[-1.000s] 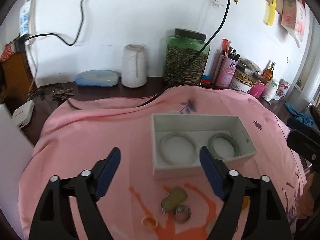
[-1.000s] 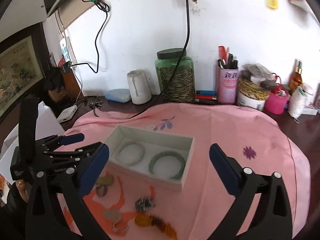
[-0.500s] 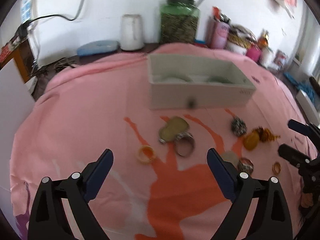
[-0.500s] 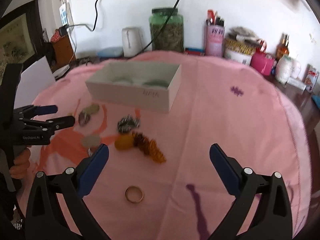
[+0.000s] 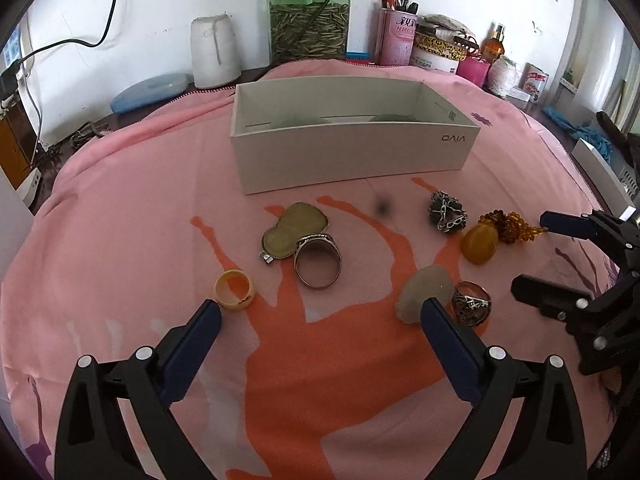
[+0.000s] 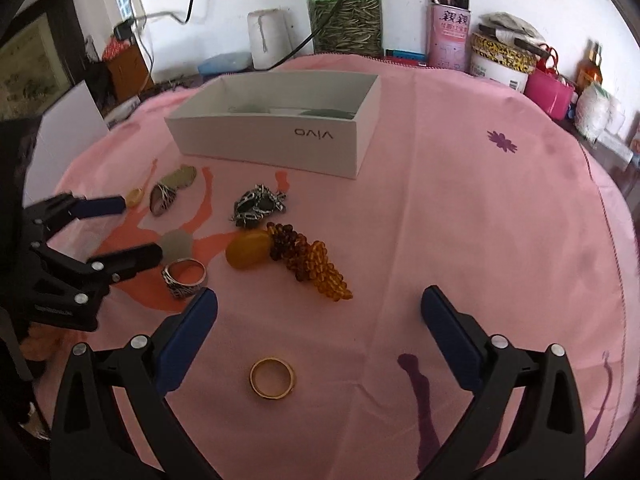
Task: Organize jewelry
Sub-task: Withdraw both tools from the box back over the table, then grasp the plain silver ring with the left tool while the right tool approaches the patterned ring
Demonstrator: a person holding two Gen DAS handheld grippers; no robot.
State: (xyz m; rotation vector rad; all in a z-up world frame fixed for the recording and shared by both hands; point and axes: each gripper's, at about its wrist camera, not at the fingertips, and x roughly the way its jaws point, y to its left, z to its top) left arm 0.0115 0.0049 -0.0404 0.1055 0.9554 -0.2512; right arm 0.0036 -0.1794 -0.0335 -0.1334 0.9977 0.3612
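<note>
A white box (image 5: 352, 160) holding two green bangles stands on the pink cloth; it also shows in the right wrist view (image 6: 276, 142). Loose jewelry lies in front of it: a yellow ring (image 5: 235, 291), a silver ring (image 5: 318, 261), a gourd pendant (image 5: 294, 230), a pale stone (image 5: 424, 292), a patterned ring (image 5: 471, 303), an amber stone with beads (image 6: 280, 256), a dark chain piece (image 6: 258, 205). A gold ring (image 6: 273, 377) lies between the right gripper's fingers. My left gripper (image 5: 320, 316) is open and empty, low over the rings. My right gripper (image 6: 320, 308) is open and empty.
Along the back wall stand a green jar (image 5: 308, 24), a white cup (image 5: 214, 52), a pink pen holder (image 5: 396, 36), tins and a pink pot (image 5: 474, 68). A blue case (image 5: 152, 86) lies at left. A white board (image 6: 68, 128) stands at the table's left edge.
Both grippers have dropped lower and closer to the cloth; the loose jewelry now lies near the fingertips. Both stay open and empty.
</note>
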